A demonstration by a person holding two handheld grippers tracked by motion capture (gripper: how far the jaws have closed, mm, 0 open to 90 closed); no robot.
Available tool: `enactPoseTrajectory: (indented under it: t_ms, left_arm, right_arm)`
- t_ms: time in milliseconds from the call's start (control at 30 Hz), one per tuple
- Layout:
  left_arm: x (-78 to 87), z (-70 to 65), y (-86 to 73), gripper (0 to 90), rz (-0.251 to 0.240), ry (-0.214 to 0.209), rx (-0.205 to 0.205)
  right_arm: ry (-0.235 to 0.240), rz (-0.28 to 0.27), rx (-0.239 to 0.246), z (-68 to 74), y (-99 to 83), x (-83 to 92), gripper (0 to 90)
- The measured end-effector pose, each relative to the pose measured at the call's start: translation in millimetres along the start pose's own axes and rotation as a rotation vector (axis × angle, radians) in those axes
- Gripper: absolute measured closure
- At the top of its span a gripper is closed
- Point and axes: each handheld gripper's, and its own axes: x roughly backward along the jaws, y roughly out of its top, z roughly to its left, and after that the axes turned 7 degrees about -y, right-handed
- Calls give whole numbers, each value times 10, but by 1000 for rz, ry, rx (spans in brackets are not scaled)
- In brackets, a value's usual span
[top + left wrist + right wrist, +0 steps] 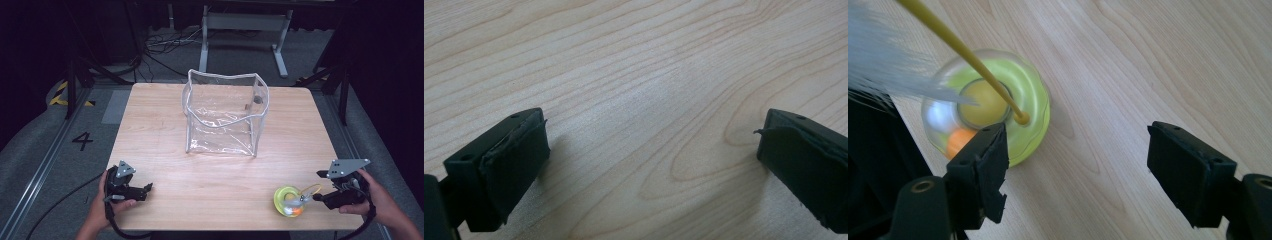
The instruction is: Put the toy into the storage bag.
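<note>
You had the wooden table [165, 130] mid-frame in the high view, w/ a clear plastic bag [223, 112] standing open, upper centre, well apart from both grippers. Bag had a grey rim; nothing I could make out inside.

Left gripper [146, 189] sat lower left of the high view, in your left hand [102, 206], at the table's near edge. In the left gripper view its jaws stood wide apart, one at lower left, one at right edge, bare wood btw them. Nothing held.

Right gripper [315, 197] was lower right in the high view, in your right hand [377, 197], grey plate on top. Its jaws were apart too in the right gripper view, bare wood btw them.

The toy [288, 201], a yellow-green and clear round thing w/ an orange bit inside, lay on the table lower centre-right in the high view, just beside the right gripper's tips. In the right gripper view the toy [993, 107] was upper left, partly behind the left-side jaw, not btw the jaws. A thin yellow cord [955, 45] ran from the top left corner down to the toy. Couldn't tell if the jaw touched the toy.
</note>
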Motion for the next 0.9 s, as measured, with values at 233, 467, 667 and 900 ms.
enactPoseTrajectory:
  t_ms: [233, 467, 667, 900]
  left_arm:
    - [1, 0, 0, 5, 1, 0, -1]
    - [1, 0, 0, 5, 1, 0, 0]
    - [0, 0, 0, 5, 1, 0, 0]
    - [0, 2, 2, 5, 1, -1, -1]
  right_arm:
    - [8, 17, 40, 50, 193, 10, 330]
    - [26, 47, 88, 78, 362, 42, 522]
    - [48, 54, 115, 101, 448, 118, 726]
    - [83, 74, 155, 118, 478, 212, 880]
